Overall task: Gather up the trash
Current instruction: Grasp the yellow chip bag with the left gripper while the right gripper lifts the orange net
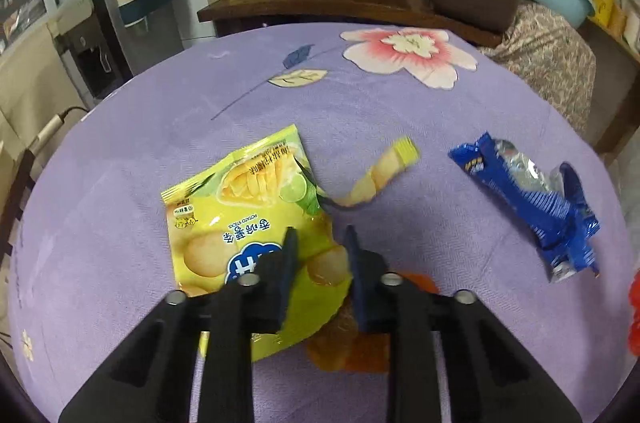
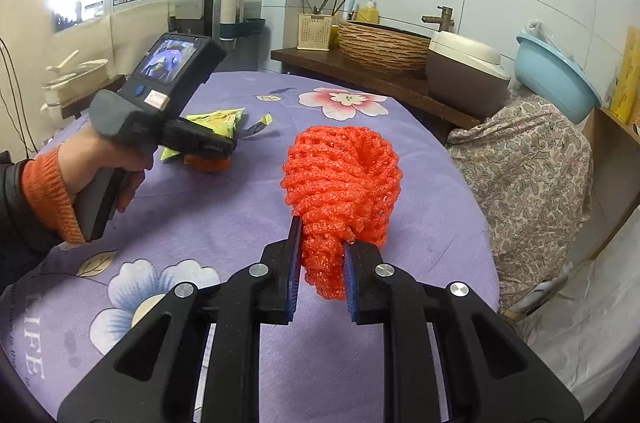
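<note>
In the left wrist view, the yellow snack bag (image 1: pixel 240 223) lies flat on the purple flowered table (image 1: pixel 360 103), filling the lower left centre of the frame. Its long axis runs from lower centre up and leftward. The left tool (image 1: pixel 320 239) sits right over the bag's near right edge. The left finger overlaps the bag face, and the right finger stands just past its torn edge. The jaws are at a narrow gap, and I cannot tell whether they pinch the foil or only straddle it. Under the bag's lower right corner an orange piece (image 1: pixel 352 347) shows, partly hidden. A torn yellow strip (image 1: pixel 384 171) curls off the bag toward the upper right. Further right, well apart, a crumpled blue wrapper (image 1: pixel 532 199) lies with its long axis slanting from upper left to lower right.

In the right wrist view, the left tool (image 2: pixel 224 147) appears at middle left, pointing right over the same bag (image 2: pixel 216 121). At centre, the right tool (image 2: pixel 320 235) is closed on the tail of a red foam net (image 2: pixel 344 175), whose open mouth points away up the frame.

Judging by this, the bag belongs to the left hand, which is already on it. The blue wrapper lies to that tool's right, so it would need a rightward reach or the right hand once freed.
</note>
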Tool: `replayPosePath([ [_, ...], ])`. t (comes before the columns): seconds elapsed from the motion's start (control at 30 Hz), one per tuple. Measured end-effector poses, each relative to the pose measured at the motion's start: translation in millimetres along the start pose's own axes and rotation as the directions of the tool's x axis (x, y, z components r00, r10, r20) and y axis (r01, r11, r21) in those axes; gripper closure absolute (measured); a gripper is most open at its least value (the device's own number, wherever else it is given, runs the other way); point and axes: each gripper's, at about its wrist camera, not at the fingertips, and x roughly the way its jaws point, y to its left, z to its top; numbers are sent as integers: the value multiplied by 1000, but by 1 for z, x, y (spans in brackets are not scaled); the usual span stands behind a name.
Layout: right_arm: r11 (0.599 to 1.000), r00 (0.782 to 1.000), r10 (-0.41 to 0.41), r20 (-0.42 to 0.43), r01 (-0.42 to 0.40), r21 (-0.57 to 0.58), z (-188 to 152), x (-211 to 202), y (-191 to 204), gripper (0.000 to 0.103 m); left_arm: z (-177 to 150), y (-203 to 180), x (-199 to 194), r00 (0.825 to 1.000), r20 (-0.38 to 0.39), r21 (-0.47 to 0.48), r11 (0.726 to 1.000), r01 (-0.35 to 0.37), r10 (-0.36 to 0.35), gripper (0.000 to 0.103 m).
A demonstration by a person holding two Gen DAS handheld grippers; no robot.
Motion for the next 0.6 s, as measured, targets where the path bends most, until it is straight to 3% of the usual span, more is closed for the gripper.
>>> replayPosePath([
  [0.2, 998, 1000, 18, 0, -18, 52, -13, -3, -4, 84, -10, 24, -28, 996, 58, -67, 995, 73, -69, 97],
  [0.37, 995, 999, 30, 12, -31, 99, -23, -10, -10, 84, -29, 43, -55, 987, 105, -112, 985, 132, -120, 99],
  [0.6, 989, 999, 26, 34, -31, 147, -38, -25, -16, 84, -78, 29, -122, 961, 227, -54, 984, 171, -155, 99],
])
